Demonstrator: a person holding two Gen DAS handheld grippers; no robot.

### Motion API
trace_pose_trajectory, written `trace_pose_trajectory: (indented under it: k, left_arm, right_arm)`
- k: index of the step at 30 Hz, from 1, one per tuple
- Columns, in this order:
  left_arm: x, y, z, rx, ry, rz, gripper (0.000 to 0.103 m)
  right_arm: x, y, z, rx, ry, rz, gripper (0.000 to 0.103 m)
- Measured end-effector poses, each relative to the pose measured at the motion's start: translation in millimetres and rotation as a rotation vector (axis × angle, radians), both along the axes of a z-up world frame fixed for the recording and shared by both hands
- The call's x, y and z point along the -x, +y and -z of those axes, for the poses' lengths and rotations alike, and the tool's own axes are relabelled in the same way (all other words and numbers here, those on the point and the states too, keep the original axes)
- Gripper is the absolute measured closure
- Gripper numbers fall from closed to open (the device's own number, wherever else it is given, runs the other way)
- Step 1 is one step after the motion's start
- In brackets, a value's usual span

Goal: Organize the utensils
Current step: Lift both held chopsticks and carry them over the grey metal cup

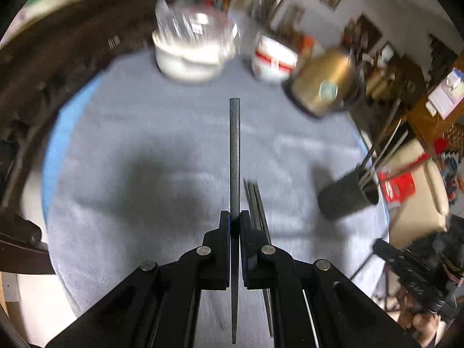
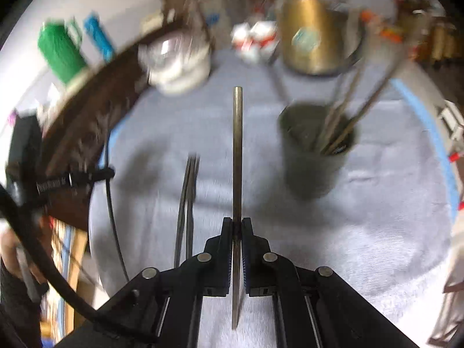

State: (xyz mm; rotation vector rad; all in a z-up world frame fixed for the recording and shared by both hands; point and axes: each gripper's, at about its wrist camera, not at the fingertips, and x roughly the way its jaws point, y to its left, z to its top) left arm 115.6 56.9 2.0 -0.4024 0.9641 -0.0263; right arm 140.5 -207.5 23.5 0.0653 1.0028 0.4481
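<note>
My left gripper [image 1: 235,217] is shut on a dark grey chopstick [image 1: 234,150] that sticks out forward above the grey cloth [image 1: 145,145]. My right gripper [image 2: 237,223] is shut on a brownish metal chopstick [image 2: 237,145], also pointing forward. A dark utensil cup [image 1: 345,197] stands at the right of the left wrist view with several chopsticks in it; the same cup [image 2: 313,159] is ahead and right of my right gripper. Loose chopsticks [image 1: 255,200] lie on the cloth just right of the left fingers, and the loose pair [image 2: 187,197] lies left of my right gripper.
At the far edge of the cloth stand a white bowl with glassware [image 1: 188,55], a red-and-white cup [image 1: 272,61] and a gold kettle [image 1: 324,84]. A dark wooden table rim [image 1: 52,66] curves on the left. A black cable [image 2: 37,246] hangs at the left.
</note>
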Motion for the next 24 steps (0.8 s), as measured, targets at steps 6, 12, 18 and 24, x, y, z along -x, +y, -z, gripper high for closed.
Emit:
trace_pose_trajectory:
  k: [6, 12, 18, 24]
  left_arm:
    - [29.9, -13.4, -17.5, -0.133, -0.236, -0.095, 0.097]
    - [48.2, -20.1, -16.1, -0.211, -0.381, -0.138, 0.097]
    - [58.5, -15.8, -2.6, -0.217, -0.39, -0.157, 0.097]
    - [81.9, -14.7, -8.9, -0.207, -0.412, -0.15, 0.096]
  right_arm:
    - [33.4, -28.8, -26.7, -0.034, -0.294, 0.203, 0.097]
    - [34.7, -32.1, -26.2, 0.006, -0.398, 0.254, 0.097]
    - [42.0, -29.5, -21.1, 0.036, -0.42, 0.238, 0.097]
    - [45.5, -33.6, -18.8, 0.04, -0.415, 0.229, 0.097]
